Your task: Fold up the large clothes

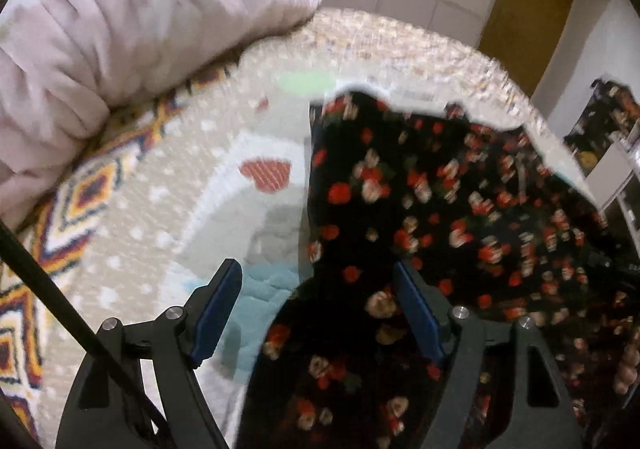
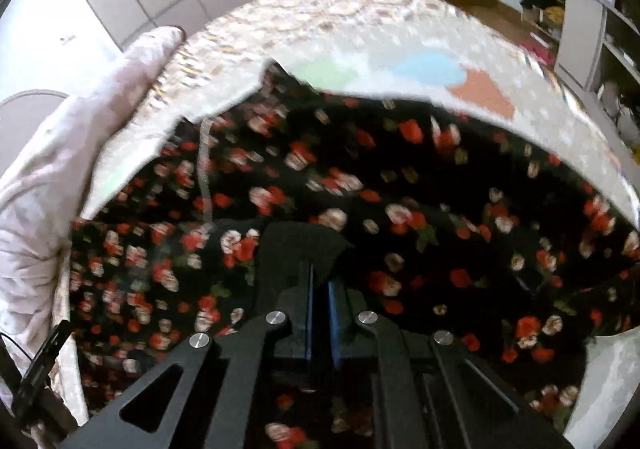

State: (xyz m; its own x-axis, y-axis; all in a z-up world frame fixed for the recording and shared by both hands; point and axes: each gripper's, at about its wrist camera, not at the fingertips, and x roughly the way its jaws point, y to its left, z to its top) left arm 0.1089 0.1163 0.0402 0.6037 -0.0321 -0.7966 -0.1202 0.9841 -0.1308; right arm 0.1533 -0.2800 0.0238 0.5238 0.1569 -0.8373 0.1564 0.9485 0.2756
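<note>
Black floral garment with red and cream roses [image 1: 460, 217] lies spread over a pale patchwork bedspread with coloured shapes [image 1: 224, 177] on the bed; both views motion-blurred

Left wrist view: left hand-held gripper [image 1: 316, 309] stands wide open, its blue-padded fingers [image 1: 216, 309] well apart, nothing between them. One finger hangs over the bare bedspread, the other over the garment's near edge; contact with the cloth cannot be told. Garment fills the frame from 12 round to 5 o'clock, its straight left edge running up the middle. A red striped heart patch [image 1: 265, 172] on the bedspread sits just beside that edge, at about 10 o'clock from the gripper

A bulky pale pink quilted duvet [image 1: 100, 49] is heaped at 10–11 o'clock, resting on the bedspread's zigzag patterned border [image 1: 84, 193]

Right wrist view: right hand-held gripper [image 2: 320, 289] is closed to a narrow slit, pinching a plain black fold of the garment [image 2: 304, 241] that bunches up just beyond the tips. Rest of the garment [image 2: 400, 177] spreads from 9 to 3 o'clock. Duvet [image 2: 60, 169] lies at 9 o'clock, white shelving [image 2: 588, 37] at 2 o'clock beyond the bed
</note>
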